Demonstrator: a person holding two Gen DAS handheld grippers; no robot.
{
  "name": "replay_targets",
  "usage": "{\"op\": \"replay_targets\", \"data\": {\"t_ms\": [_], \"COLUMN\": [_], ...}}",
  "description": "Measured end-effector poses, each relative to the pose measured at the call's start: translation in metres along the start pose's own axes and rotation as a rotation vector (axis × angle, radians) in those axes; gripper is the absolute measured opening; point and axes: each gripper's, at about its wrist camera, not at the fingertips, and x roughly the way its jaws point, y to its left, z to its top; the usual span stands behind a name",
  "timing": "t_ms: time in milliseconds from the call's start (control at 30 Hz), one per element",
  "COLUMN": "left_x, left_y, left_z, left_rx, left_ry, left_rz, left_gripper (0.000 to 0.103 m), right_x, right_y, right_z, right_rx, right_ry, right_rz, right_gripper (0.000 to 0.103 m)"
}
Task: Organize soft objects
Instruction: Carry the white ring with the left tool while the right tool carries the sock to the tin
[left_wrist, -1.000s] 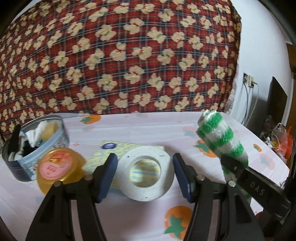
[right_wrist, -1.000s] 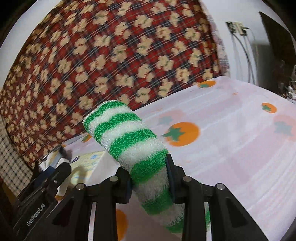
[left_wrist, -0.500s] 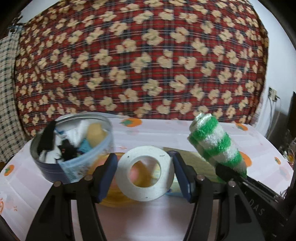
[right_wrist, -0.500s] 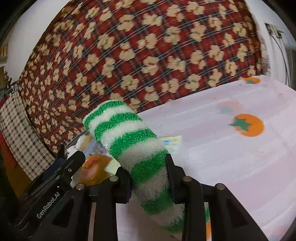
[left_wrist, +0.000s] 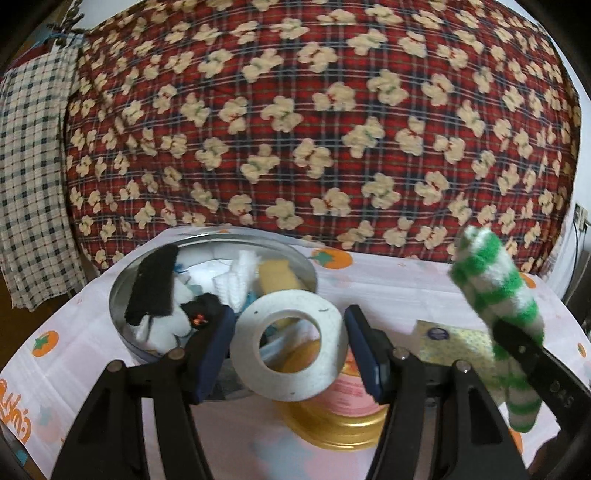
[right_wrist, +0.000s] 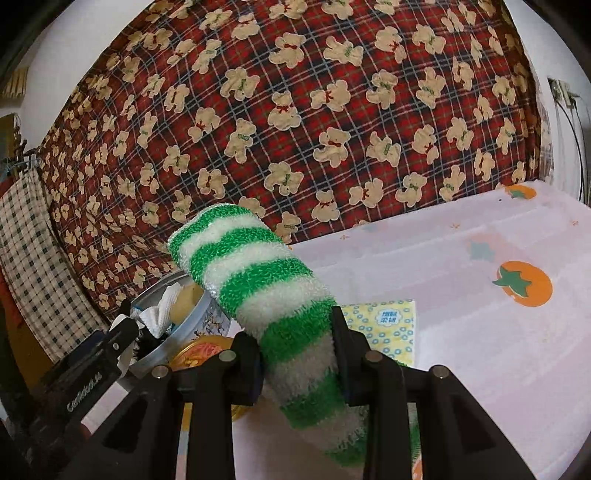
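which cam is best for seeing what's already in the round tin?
Left wrist. It looks down into the round tin, showing a black fuzzy piece, white cloth and a yellow sponge. Right wrist catches only part of the tin's rim, behind the left gripper.

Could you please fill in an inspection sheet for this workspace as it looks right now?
Surface: pink tablecloth with orange fruit print.
Job's things: round tin holding soft items; green striped sock; white foam ring.
Clutter: gold lid beside the tin; yellow tissue pack.
Grippers: left gripper jaws around the ring; right gripper jaws clamped on the sock.
Cables: wires hanging from a wall socket.
Surroundings: red bear-print cloth; checked cloth.
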Motion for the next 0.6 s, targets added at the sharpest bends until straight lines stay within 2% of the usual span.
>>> {"op": "replay_targets", "data": {"t_ms": [133,233,367,600], "left_x": [0.004,0.007,0.008,0.005], "left_y": [0.011,0.017,0.025,0.062], "left_z": [-0.002,-0.003,-0.003,0.011], "left_rx": [-0.012,-0.017,-0.026,-0.065], "left_ry": [0.009,0.010,0.008,-0.023], "left_rz": [0.005,0.010,0.017,0.092], "left_gripper": [0.061,0.061,0.061,0.061], "right_x": [-0.021,-0.029,-0.022,0.015], "right_y": [0.006,0.013,0.040,0.086], "right_z": [-0.017,-0.035,-0.043,-0.024], "right_rx": [-0.019,-0.032,-0.069,0.056], "right_ry": [-0.036,-0.006,0.044,0.146], "right_rz": [-0.008,0.020,0.121,0.350], "right_gripper": [0.033,0.033,0.033,0.033]}}
